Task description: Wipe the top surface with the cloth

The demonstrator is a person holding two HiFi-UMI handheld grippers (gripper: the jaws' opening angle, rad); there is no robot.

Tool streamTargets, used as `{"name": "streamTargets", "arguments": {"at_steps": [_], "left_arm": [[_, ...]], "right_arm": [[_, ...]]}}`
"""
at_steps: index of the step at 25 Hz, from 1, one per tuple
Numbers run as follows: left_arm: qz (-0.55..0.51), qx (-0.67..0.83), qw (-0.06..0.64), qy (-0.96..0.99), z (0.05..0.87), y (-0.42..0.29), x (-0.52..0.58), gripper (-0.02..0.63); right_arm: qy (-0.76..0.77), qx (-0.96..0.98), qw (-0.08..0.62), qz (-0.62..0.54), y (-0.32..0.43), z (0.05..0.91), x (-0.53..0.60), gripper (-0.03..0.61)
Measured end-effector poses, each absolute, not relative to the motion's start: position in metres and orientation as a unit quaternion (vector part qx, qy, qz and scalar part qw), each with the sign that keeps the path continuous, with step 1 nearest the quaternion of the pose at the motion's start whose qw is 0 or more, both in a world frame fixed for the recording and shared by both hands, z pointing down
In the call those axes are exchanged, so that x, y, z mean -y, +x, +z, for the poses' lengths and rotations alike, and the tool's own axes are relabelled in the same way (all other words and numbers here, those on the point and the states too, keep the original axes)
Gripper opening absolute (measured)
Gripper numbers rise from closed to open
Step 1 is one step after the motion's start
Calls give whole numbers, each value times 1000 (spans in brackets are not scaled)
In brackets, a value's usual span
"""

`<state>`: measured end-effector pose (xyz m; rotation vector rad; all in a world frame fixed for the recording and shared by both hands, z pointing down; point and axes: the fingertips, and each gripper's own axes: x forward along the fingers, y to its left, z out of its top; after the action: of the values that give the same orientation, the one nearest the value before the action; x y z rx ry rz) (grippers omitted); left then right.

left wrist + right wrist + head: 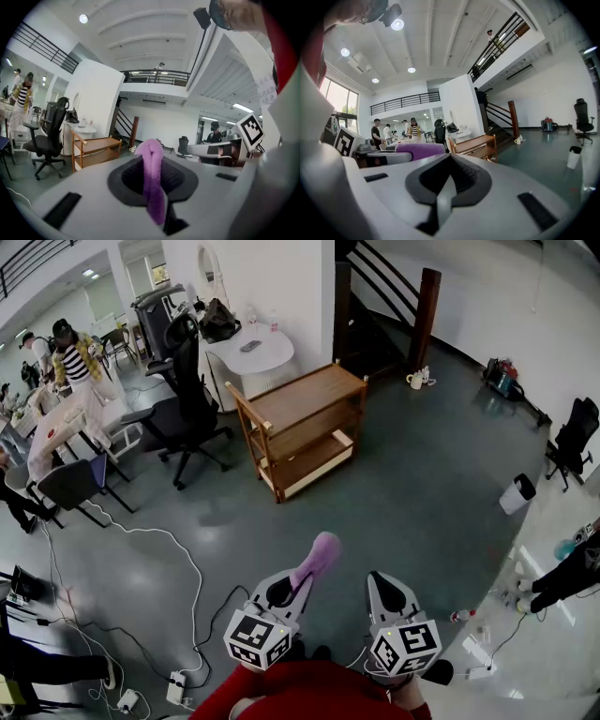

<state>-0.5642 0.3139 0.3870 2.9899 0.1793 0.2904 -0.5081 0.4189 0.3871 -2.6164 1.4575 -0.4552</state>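
Note:
A wooden cart (305, 423) with three shelves stands on the grey floor a few steps ahead, and its top surface is bare. My left gripper (292, 585) is held low in front of me, shut on a purple cloth (319, 554) that sticks out forward past its tip. In the left gripper view the cloth (152, 178) hangs pinched between the jaws, with the cart (93, 147) far off at the left. My right gripper (386, 589) is beside the left one, shut with nothing in it. The right gripper view shows the cart (476, 145) ahead and the cloth (419, 149) at its left.
Black office chairs (187, 399) and a round white table (255, 352) stand left of and behind the cart. A staircase (384, 306) rises behind it. Cables and a power strip (175, 688) lie on the floor at my left. A white bin (516, 493) is at the right. People sit at a table (56, 427) far left.

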Motion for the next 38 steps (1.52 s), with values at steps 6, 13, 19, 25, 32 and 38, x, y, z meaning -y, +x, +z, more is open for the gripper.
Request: {"name": "streamTargets", "arguments": {"at_steps": [6, 13, 19, 25, 32, 38], "left_arm": [[102, -59, 68, 991, 389, -565, -315, 48], [105, -58, 69, 990, 388, -562, -317, 48], [110, -49, 71, 990, 392, -558, -313, 48], [105, -37, 73, 991, 392, -535, -303, 48], [109, -17, 62, 992, 395, -471, -263, 48], [85, -2, 68, 994, 408, -359, -168, 48]], "right_arm": [[-863, -477, 59, -156, -510, 388, -421, 3], [-862, -477, 60, -160, -506, 388, -424, 3], [-858, -484, 69, -160, -505, 386, -424, 3], [-862, -477, 59, -161, -487, 387, -432, 3], [-865, -468, 65, -168, -426, 395, -409, 3], [-858, -489, 46, -152, -316, 407, -315, 3]]}}
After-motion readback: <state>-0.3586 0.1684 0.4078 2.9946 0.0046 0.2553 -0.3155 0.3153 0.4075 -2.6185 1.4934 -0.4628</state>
